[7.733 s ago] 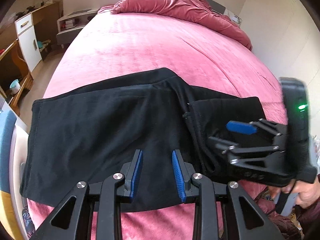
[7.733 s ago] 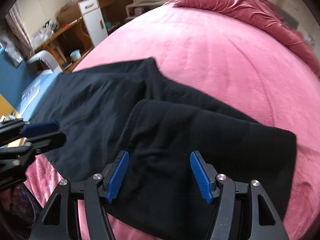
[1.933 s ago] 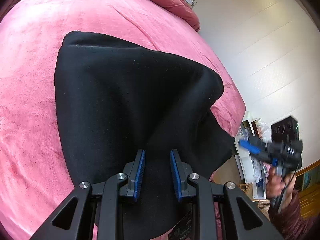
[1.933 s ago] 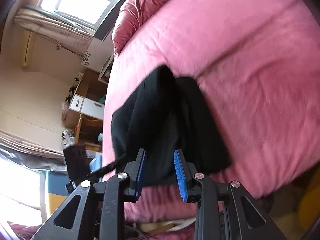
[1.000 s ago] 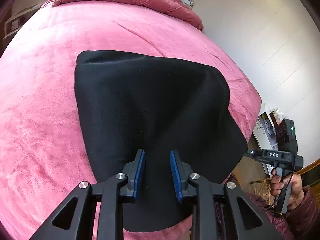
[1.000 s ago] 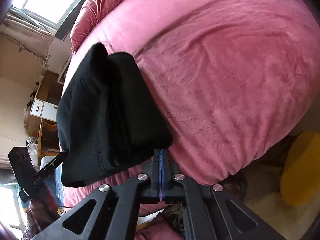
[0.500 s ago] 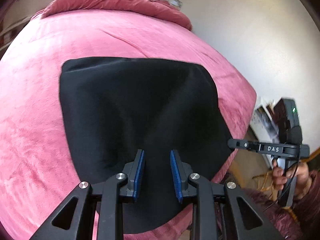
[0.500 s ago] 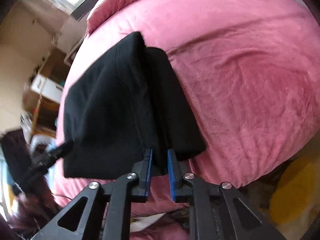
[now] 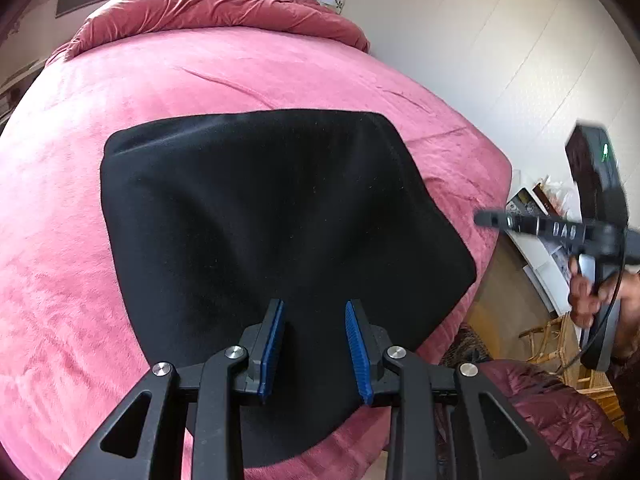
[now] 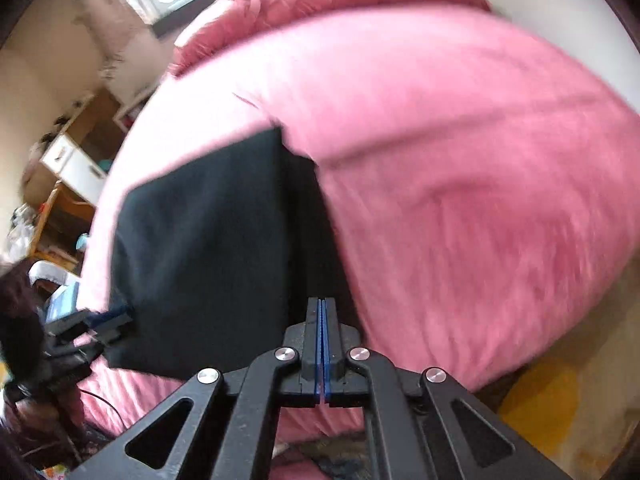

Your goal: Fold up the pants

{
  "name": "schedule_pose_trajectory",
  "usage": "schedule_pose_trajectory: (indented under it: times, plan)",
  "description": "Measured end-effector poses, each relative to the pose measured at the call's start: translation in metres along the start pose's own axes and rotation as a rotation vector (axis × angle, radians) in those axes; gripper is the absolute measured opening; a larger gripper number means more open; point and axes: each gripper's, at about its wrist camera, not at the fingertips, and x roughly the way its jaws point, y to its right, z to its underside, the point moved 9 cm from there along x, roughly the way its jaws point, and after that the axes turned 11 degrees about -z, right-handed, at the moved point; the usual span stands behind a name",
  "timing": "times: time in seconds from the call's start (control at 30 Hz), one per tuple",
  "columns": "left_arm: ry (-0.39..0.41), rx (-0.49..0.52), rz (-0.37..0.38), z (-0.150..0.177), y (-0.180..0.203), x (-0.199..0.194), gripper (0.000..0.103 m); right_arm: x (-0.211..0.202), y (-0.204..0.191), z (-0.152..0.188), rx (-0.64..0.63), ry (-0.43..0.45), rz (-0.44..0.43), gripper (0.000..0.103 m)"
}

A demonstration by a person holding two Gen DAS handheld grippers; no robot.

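The black pants (image 9: 260,208) lie folded into a compact rectangle on the pink bed (image 9: 60,240), close to its near edge. My left gripper (image 9: 314,344) hovers over the pants' near edge. Its jaws are opening: black cloth shows in the gap, but the blue pads (image 9: 272,344) do not press on it. My right gripper (image 9: 480,218) is held in a hand off the bed's right corner, shut and empty. In the right wrist view the pads of the right gripper (image 10: 321,312) meet above the near edge of the pants (image 10: 200,248), and the left gripper (image 10: 108,316) sits at the near left corner.
A heaped pink duvet (image 9: 224,4) lies at the head of the bed. A white wall (image 9: 480,40) runs along the right side. A wooden desk with a white cabinet (image 10: 72,164) stands to the left. A wicker chair (image 9: 552,340) and a yellow object (image 10: 540,404) are on the floor.
The left jaws have spread wider over the pants' edge. The right gripper, slightly open at the pants' edge half a second ago, has shut, risen and rolled away.
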Motion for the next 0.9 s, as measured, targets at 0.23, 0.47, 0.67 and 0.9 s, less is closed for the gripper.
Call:
schedule_pose_trajectory:
  times: [0.23, 0.47, 0.67, 0.9]
  plan:
    - [0.057, -0.122, -0.090, -0.012, -0.037, -0.020, 0.032, 0.052, -0.065, -0.037, -0.116, -0.007, -0.054, 0.004]
    - [0.079, -0.192, -0.155, -0.044, -0.092, -0.026, 0.032, 0.089, -0.067, -0.059, -0.105, -0.015, -0.021, 0.012]
    - [0.041, -0.189, -0.183, -0.070, -0.101, 0.004, 0.032, 0.102, -0.047, -0.066, -0.056, -0.022, 0.000, 0.015]
    - [-0.019, -0.196, -0.265, -0.069, -0.110, 0.047, 0.032, 0.125, -0.035, -0.062, -0.065, -0.023, 0.025, 0.011]
